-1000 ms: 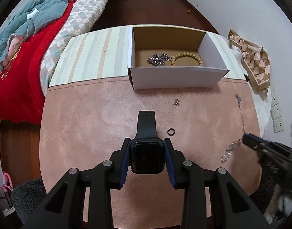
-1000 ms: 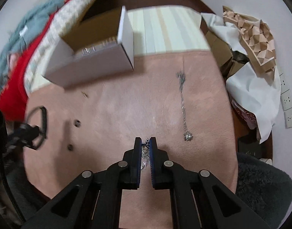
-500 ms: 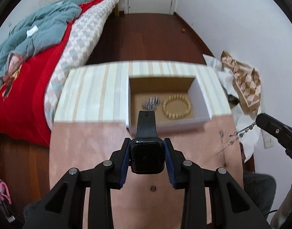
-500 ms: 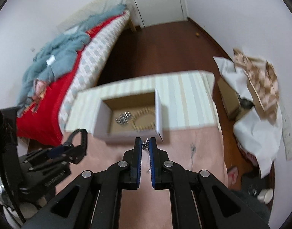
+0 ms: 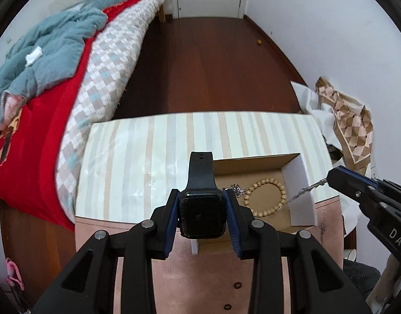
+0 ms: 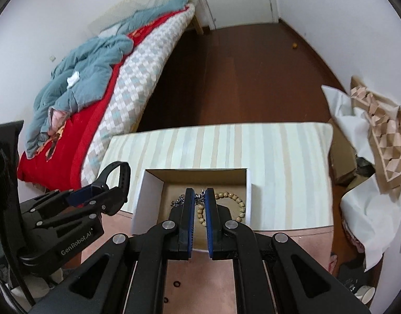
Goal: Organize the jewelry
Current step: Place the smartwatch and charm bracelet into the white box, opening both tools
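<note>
1. left wrist view: a black square-faced smartwatch (image 5: 202,214) is clamped between the blue pads of the left gripper (image 5: 202,218), held above the near-left corner of the open white cardboard box (image 5: 302,196). inside the box lie a tan wooden bead bracelet (image 5: 265,196) and a small silver chain pile (image 5: 235,189). a thin silver chain (image 5: 303,191) is pinched by the right gripper (image 5: 331,176) over the box's right wall.

2. right wrist view: the right gripper (image 6: 199,196) is seen nearly closed on the silver chain (image 6: 199,196) above the box (image 6: 148,196); the watch (image 6: 121,180) is held left of the box.
</note>
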